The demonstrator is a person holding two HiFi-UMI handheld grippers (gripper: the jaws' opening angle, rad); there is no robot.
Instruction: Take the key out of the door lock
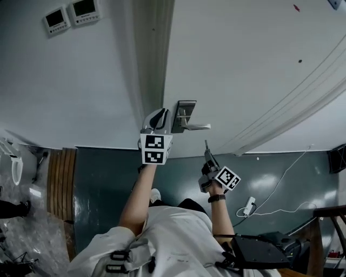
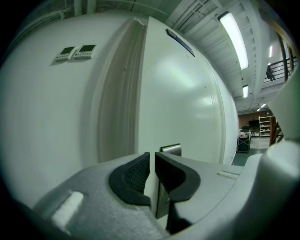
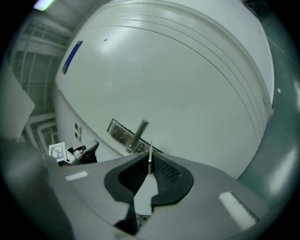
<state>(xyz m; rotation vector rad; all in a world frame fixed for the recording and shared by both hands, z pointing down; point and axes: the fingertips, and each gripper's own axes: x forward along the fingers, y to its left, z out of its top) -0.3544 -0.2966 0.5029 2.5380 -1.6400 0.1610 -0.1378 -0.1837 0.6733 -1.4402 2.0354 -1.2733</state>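
Where the right gripper's [image 3: 150,160] black pads meet, a thin metal key [image 3: 150,149] stands pinched edge-on, its blade poking up past the tips. Jaws closed tight on it. Key is clear of the lock and apart from the door [image 1: 243,70]. In the head view the right gripper [image 1: 207,156] is held low, below and to the right of the lever handle [image 1: 197,127].

Left gripper [image 2: 152,161]: jaws all but closed, only a thin slit between the pads, nothing between them. Through the slit show the white door and a strip of the grey lock plate [image 2: 171,149]. In the head view the left gripper [image 1: 158,120] sits just beside the lock plate's [image 1: 187,110] left edge. Touching or not, cannot tell.

Lever handle juts from the plate toward the right. Right gripper view shows the same handle [image 3: 139,131] and plate [image 3: 119,133] just beyond the key tip. The left gripper's marker cube [image 3: 57,150] is off to the left.

Door white, closed against its frame [image 1: 154,54]. Two small wall panels [image 1: 71,15] are mounted on the wall left of the frame, well above the lock. Floor [image 1: 108,178] dark green and glossy. A white power strip [image 1: 248,205] with its cord lies on it to the right. Dark band [image 1: 216,198] on the right wrist.
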